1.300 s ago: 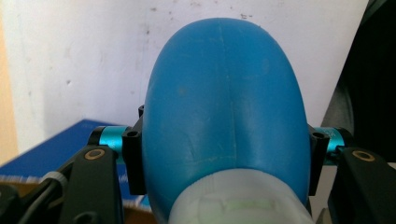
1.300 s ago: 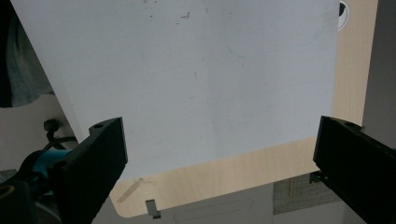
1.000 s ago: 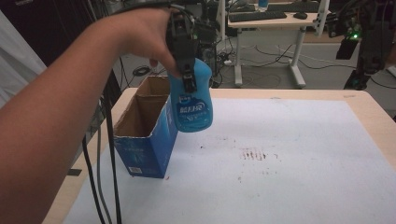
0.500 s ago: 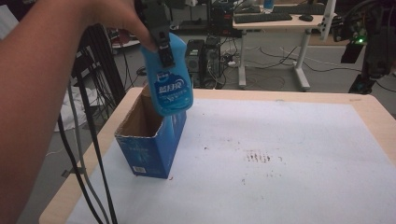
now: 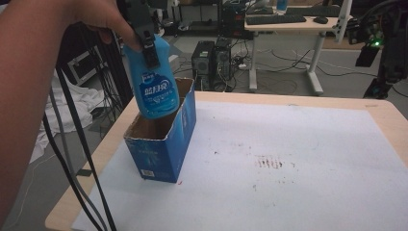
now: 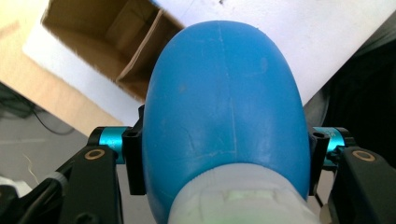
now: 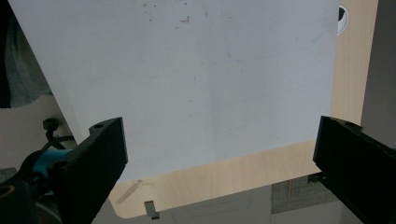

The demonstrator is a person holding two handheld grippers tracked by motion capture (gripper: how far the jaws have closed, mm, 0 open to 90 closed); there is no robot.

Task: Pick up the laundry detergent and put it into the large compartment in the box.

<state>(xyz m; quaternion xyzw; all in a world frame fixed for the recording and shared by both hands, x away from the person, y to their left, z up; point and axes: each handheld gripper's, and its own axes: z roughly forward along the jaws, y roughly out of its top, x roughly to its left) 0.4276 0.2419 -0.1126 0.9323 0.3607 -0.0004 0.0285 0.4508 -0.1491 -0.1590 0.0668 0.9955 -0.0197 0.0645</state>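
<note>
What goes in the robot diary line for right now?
left gripper: shut on blue plastic bottle | bottle: above open blue cardboard box | right gripper: open, nothing held, over white table mat

A bright blue plastic bottle (image 5: 155, 79) with a white printed label and a pale cap sits between black jaws with turquoise metal fittings. At its 6 o'clock, an open carton (image 5: 161, 144) is blue outside with white print and plain brown inside. The table (image 5: 385, 113) is light wood, covered by a white mat (image 5: 298, 159) with reddish-brown smudges at 3 o'clock of the carton.
</note>
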